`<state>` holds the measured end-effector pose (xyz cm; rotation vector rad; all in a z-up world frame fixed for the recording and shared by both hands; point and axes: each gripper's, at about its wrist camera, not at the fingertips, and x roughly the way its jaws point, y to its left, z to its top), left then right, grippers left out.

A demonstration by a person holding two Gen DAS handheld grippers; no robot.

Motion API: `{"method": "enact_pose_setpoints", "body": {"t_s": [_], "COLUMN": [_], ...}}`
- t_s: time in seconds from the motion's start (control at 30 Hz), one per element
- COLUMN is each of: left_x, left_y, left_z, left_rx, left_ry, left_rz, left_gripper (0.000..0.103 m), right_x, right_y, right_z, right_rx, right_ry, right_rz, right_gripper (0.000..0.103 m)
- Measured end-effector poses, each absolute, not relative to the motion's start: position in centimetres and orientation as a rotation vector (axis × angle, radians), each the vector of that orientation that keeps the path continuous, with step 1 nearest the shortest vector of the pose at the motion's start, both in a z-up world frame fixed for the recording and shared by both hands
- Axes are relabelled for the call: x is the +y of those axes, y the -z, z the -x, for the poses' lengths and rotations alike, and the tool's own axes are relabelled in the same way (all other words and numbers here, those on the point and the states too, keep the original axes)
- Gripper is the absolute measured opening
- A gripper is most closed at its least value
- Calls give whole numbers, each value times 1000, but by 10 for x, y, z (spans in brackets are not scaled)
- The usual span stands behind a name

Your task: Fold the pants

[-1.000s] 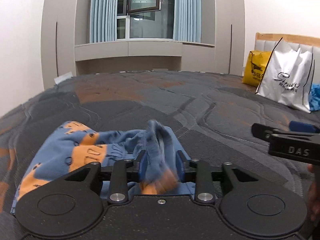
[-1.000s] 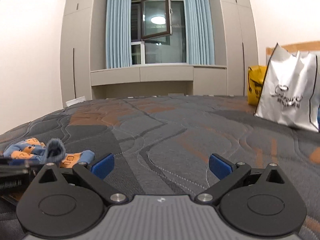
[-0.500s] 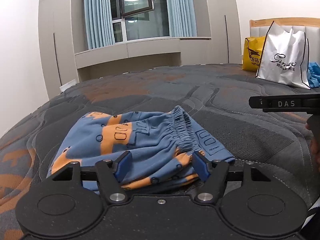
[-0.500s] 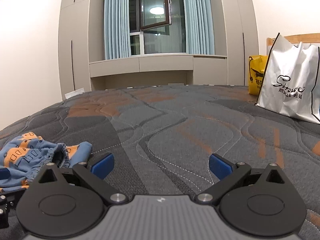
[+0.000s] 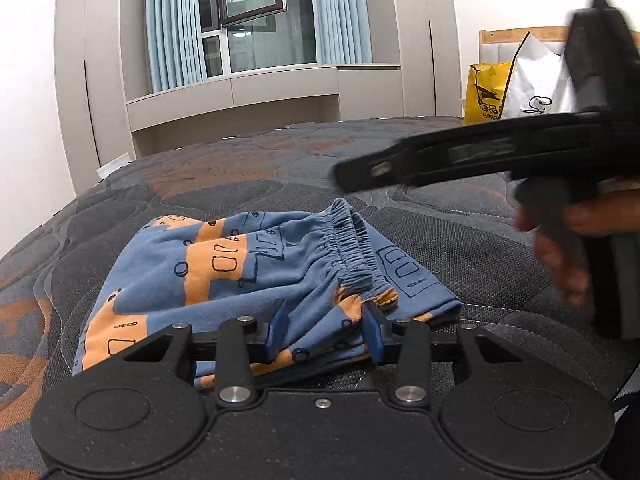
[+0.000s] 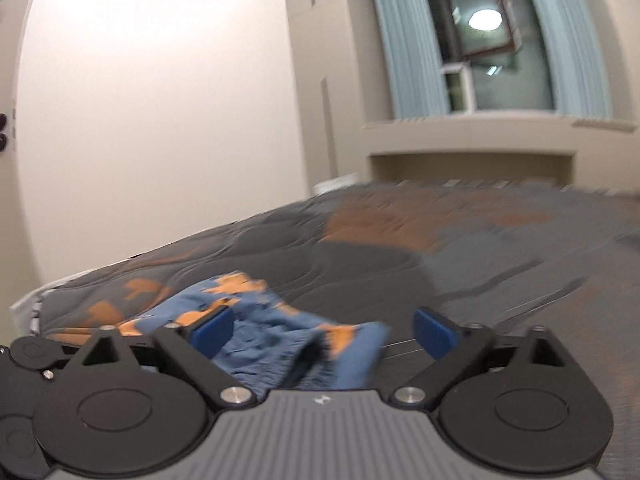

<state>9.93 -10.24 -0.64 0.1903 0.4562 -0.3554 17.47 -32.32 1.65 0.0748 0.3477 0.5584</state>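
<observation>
Small blue pants with orange patches [image 5: 224, 276] lie folded in a bundle on the dark quilted bed [image 5: 248, 176], waistband up and to the right. My left gripper [image 5: 324, 330] is open, its blue pads either side of the bundle's near edge, holding nothing. My right gripper [image 6: 320, 330] is open and hangs over the pants [image 6: 280, 328] from the right; the view is blurred. It also shows in the left wrist view [image 5: 472, 156] as a blurred black bar above the pants.
A yellow bag [image 5: 486, 92] and a white shopping bag [image 5: 536, 84] stand at the wooden headboard, far right. The bed's left edge [image 6: 36, 300] is near the pants. A wall of cupboards and a curtained window [image 5: 248, 20] lie beyond.
My left gripper let go of the pants, which now lie as a flat bundle. My right gripper swung left and up, over the pants.
</observation>
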Motion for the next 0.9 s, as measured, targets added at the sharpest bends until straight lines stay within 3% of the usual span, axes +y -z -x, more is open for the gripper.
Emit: {"method": "enact_pose_setpoints", "body": {"t_s": [0.1, 0.23, 0.43, 0.53, 0.77, 0.9], "left_x": [-103, -103, -104, -103, -112, -118], "left_y": [8, 8, 8, 0, -18, -1], "left_z": [-100, -101, -102, -100, -93, -102], "left_rx": [457, 458, 454, 442, 408, 482], "left_ry": [353, 355, 340, 331, 393, 407], "left_rz": [-189, -191, -177, -165, -165, -175], "left_gripper": [44, 42, 13, 6, 6, 7], "right_x": [-314, -313, -328, -331, -355, -360], "right_y": [-6, 9, 18, 15, 6, 8], "right_z": [-193, -203, -209, -203, -180, -178], "right_rx": [424, 487, 523, 487, 314, 350], "right_ry": [-582, -598, -610, -620, -610, -563], "right_rz": [-113, -170, -263, -277, -389, -407], "right_gripper": [75, 43, 18, 14, 14, 15]}}
